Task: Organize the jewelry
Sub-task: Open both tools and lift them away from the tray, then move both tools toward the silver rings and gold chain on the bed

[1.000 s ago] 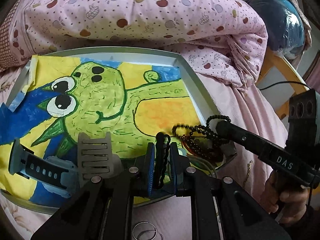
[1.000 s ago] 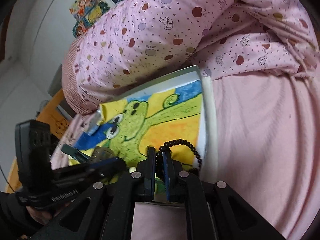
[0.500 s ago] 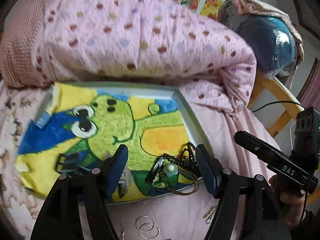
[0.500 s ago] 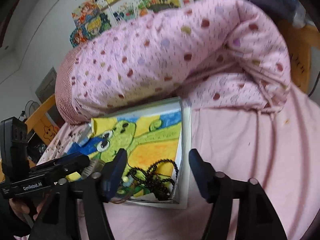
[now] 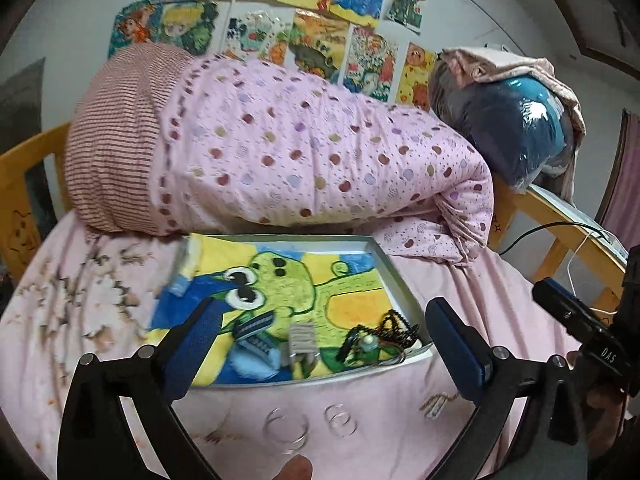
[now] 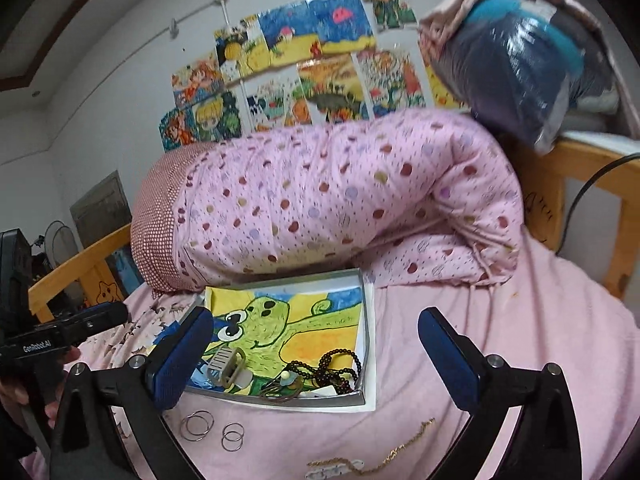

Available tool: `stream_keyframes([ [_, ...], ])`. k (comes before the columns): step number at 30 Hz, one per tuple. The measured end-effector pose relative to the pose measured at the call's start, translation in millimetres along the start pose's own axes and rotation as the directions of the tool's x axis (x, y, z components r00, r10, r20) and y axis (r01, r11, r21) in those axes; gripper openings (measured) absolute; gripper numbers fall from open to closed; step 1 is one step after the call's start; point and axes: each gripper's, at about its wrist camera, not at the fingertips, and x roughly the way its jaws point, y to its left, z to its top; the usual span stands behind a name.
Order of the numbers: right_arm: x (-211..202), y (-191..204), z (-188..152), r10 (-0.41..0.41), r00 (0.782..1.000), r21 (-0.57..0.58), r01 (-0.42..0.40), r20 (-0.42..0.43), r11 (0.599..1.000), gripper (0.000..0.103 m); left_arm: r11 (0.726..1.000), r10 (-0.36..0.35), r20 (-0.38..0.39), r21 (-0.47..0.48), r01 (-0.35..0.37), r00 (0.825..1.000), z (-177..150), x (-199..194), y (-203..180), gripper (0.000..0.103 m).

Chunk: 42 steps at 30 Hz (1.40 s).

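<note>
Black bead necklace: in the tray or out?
In. The black bead necklace lies heaped in the shallow grey metal tray's near right corner.

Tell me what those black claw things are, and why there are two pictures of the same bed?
They are two grabbing tools, one in each of a person's hands, with a camera on each. One picture looks along the left gripper, the other along the right gripper. In both, the blue-padded jaws stand wide open and hold nothing. On the pink bed lies a tray lined with a frog drawing. In it are black beads, a watch strap and other small pieces. Some silver rings and a gold chain lie on the sheet in front of the tray, not in it.
</note>
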Motion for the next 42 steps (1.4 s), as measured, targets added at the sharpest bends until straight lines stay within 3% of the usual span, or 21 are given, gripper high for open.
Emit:
stream_keyframes([
  [9,-42,26,-16,-0.042,0.999,-0.034,0.043,0.013,0.999,0.103,0.998,0.048,-0.004,0.051,-0.048,0.999,-36,-44,13,0.100],
  [14,-60,31,-38,-0.060,0.996,-0.033,0.058,-0.069,0.998,0.103,0.997,0.045,-0.045,0.060,-0.042,0.998,-65,-52,18,0.100],
  [18,-66,31,-59,-0.090,0.980,-0.022,0.088,-0.178,0.996,0.103,0.997,0.043,-0.088,0.061,-0.038,0.995,-85,-53,20,0.100],
  [31,-29,18,-102,-0.020,0.921,0.051,0.043,-0.390,0.998,0.103,0.995,0.054,-0.222,0.097,-0.034,0.973,-120,-28,20,0.099],
  [42,0,4,-113,0.030,0.913,0.090,0.008,-0.407,0.996,0.103,0.991,0.054,-0.276,0.136,-0.016,0.960,-125,7,19,0.099],
])
